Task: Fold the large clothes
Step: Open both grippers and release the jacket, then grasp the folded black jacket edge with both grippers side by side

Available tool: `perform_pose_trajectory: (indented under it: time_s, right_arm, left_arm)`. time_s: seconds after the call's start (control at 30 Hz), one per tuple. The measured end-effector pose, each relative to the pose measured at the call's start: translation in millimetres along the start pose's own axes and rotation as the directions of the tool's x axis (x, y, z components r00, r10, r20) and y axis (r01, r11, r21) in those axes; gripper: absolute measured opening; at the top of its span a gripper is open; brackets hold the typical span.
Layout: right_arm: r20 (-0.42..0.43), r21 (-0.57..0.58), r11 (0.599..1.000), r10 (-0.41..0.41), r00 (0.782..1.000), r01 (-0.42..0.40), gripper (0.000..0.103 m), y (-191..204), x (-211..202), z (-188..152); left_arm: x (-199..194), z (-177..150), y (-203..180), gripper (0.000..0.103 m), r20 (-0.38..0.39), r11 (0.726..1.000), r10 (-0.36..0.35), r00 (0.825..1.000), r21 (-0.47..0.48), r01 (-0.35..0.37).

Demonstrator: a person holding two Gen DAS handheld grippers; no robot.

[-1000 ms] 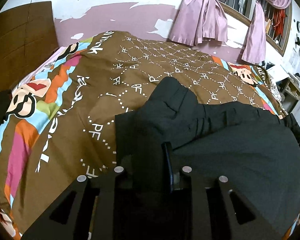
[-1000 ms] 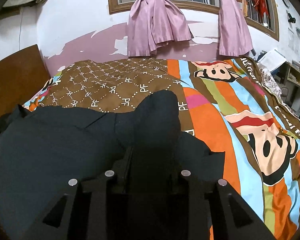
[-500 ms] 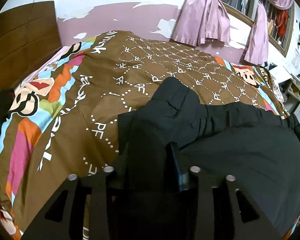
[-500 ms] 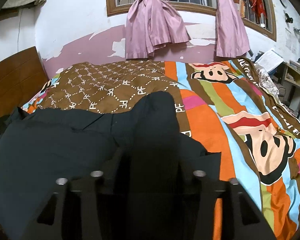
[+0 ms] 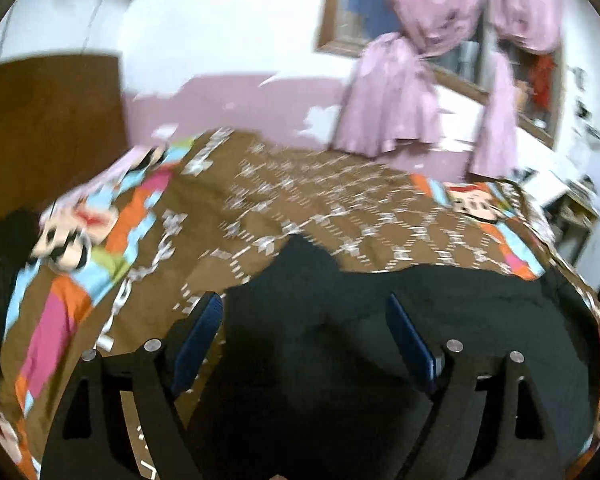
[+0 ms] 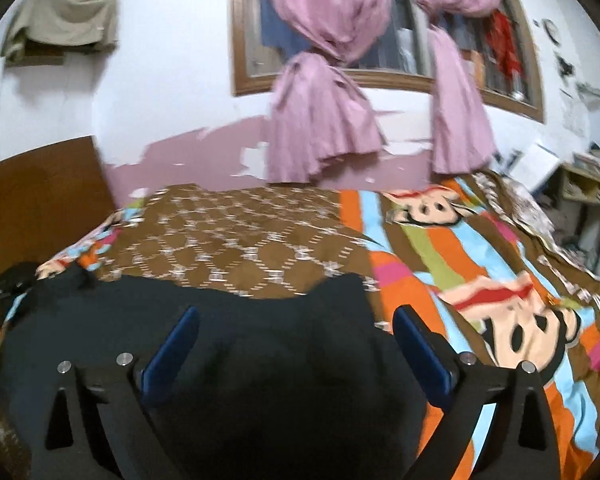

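both jaws just opened – left hand-held gripper [image 5: 304, 312] and right hand-held gripper [image 6: 296, 320] released above black garment [image 5: 440, 320].

Left gripper [image 5: 304, 312] & right gripper [image 6: 296, 324]: both just opened, blue pads wide apart at 9 & 3 o'clock, tilted slightly down

A large black fabric garment [image 6: 228, 344] was spread flat on a bright cartoon-printed bedspread [image 6: 480, 272] of brown, orange and blue. The right gripper [image 6: 296, 320], its blue-padded jaws just opened wide, was held above the garment's near edge with nothing gripped. Knotted pink curtains [image 6: 324, 128] were hung at a wood-framed window [image 6: 240, 80] behind.
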State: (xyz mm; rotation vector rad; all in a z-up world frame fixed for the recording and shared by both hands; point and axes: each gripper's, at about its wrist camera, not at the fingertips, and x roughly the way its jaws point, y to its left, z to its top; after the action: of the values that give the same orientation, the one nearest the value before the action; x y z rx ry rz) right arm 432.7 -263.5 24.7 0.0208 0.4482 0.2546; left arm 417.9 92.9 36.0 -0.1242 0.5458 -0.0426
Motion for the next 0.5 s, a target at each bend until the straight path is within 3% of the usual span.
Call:
perform_pose_trajectory:
  time_s: [0.1, 0.2, 0.33, 0.5]
  right_arm:
    - [-0.029, -0.02, 0.995, 0.092, 0.995, -0.093, 0.098, 19.4, -7.4, -3.7]
    - [-0.079, -0.036, 0.987, 0.154, 0.985, -0.157, 0.099, 36.4, -10.6, -15.2]
    - [-0.135, -0.06, 0.976, 0.201, 0.97, -0.21, 0.099, 53.0, -10.5, -28.8]
    - [-0.208, -0.094, 0.969, 0.204, 0.957, -0.227, 0.099, 66.7, 4.8, -42.9]
  left_arm:
    - [-14.5, -7.7, -26.6, 0.081, 0.019, 0.992, -0.068, 0.998, 0.111, 0.065]
    - [-18.5, -19.4, -47.2, 0.083, -0.01, 0.978, -0.108, 0.994, 0.181, 0.108]
    - [-14.8, -34.2, -65.8, 0.083, -0.065, 0.964, -0.14, 0.988, 0.219, 0.151]
    - [6.0, -49.4, -76.6, 0.083, -0.148, 0.955, -0.153, 0.977, 0.233, 0.185]
